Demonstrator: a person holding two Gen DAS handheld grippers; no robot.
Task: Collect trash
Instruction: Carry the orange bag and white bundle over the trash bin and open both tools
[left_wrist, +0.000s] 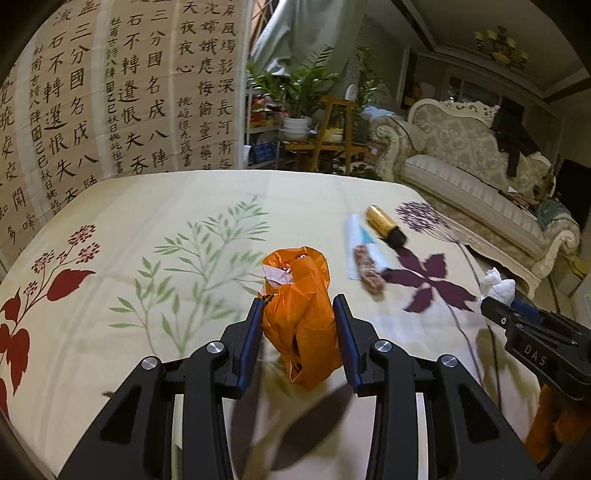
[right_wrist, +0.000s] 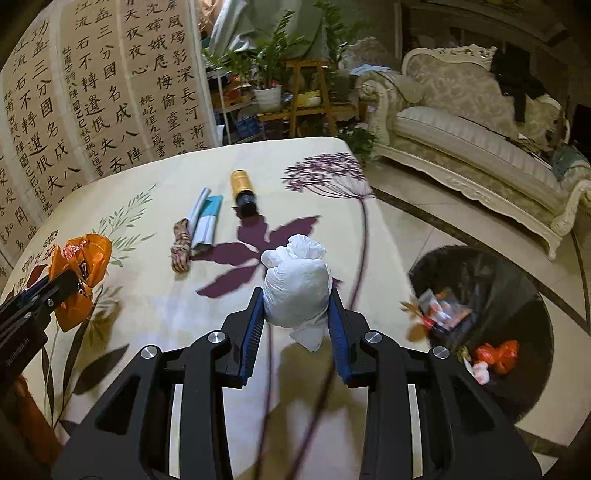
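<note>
Carrying two bundles at once here: left gripper (left_wrist: 298, 317) has its jaws clamped on the orange bag (left_wrist: 299, 314), right gripper (right_wrist: 297, 310) is squeezed onto the white bag (right_wrist: 297, 291), both lifted off the bench (right_wrist: 155, 302). Looks like the haul-to-bin step. The bin (right_wrist: 517, 280) sits on the floor to the right, so next is swinging over it and letting go. Bottle (right_wrist: 242, 192) and wrappers (right_wrist: 205, 218) still wait.
</note>
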